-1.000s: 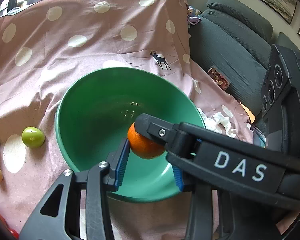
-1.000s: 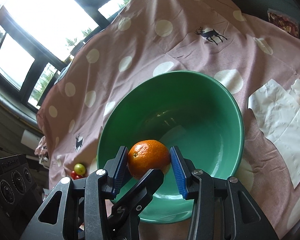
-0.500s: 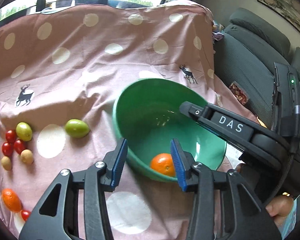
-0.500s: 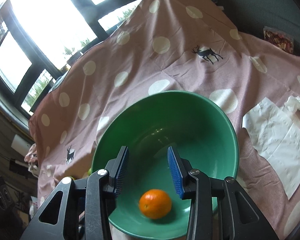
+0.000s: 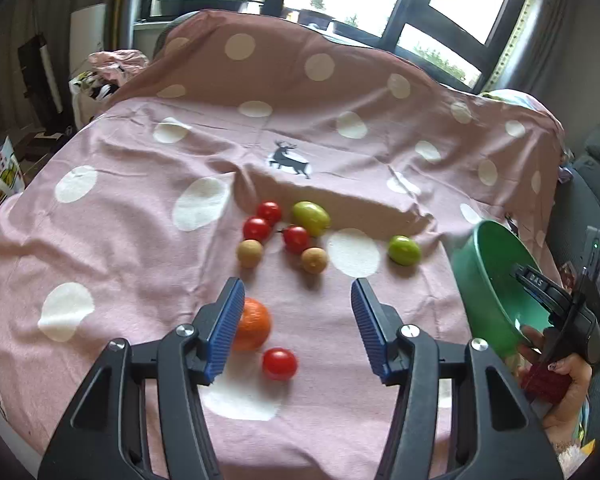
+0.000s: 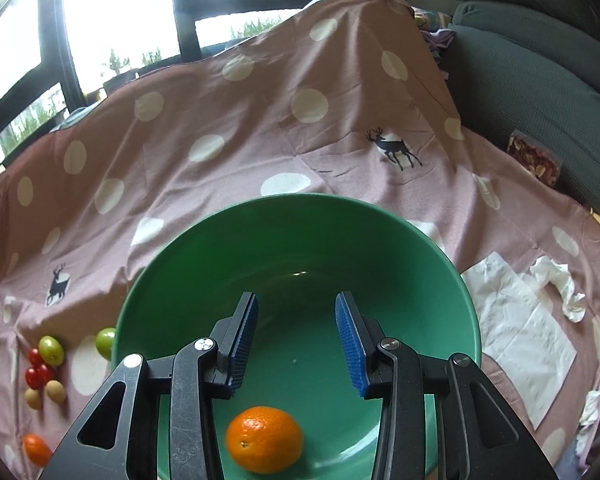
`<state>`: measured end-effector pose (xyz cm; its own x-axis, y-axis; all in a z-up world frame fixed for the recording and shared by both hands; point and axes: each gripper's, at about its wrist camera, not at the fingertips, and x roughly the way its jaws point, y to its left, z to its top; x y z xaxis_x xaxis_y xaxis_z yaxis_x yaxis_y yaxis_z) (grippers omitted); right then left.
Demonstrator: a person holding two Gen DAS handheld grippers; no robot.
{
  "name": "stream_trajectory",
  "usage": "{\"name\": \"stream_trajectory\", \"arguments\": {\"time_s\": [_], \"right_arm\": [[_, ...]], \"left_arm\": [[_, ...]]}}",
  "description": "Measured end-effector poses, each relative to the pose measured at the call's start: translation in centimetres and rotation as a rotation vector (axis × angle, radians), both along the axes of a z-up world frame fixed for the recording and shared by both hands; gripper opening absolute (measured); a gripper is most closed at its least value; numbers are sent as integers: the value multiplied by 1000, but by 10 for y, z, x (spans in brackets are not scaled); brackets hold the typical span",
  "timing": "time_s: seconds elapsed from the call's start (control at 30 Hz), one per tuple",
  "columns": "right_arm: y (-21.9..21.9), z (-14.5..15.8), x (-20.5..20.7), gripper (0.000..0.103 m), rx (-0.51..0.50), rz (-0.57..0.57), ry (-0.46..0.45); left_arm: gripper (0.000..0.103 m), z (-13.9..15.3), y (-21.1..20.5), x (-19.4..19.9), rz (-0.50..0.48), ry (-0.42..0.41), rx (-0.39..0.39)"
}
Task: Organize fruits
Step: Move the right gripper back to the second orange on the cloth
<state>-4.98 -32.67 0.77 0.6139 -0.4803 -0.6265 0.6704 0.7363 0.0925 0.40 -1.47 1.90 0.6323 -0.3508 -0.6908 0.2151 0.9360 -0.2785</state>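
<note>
Now orange [image 6: 264,445] in bowl [image 6: 292,216], stem-dimple facing camera.

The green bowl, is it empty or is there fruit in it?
Not empty. One orange lies in the bowl, near its front wall. Nothing else shows inside; the other fruits sit on the cloth.

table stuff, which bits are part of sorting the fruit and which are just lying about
Part of the job: green bowl, orange in bowl, second orange, cherry tomatoes, green fruits, brown fruits.

Lying about: white tissues, snack packet.
</note>
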Motion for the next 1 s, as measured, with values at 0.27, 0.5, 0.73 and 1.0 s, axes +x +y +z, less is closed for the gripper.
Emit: {"name": "stream_trajectory", "arguments": {"time_s": [0.27,0.5,0.73,1.0], "right_arm": [[-2,-8,-8,41,26,-46,31],[14,-2,-20,41,34,-30,105],[39,11,-22,41,89,122,22],[122,12,17,54,369,602,-92]], "left_arm": [[55,-16,38,11,101,51,-36],[55,-22,47,14,114,81,-58],[55,-26,52,18,132,96,-58],[55,-28,72,22,239,97,-55]]}}
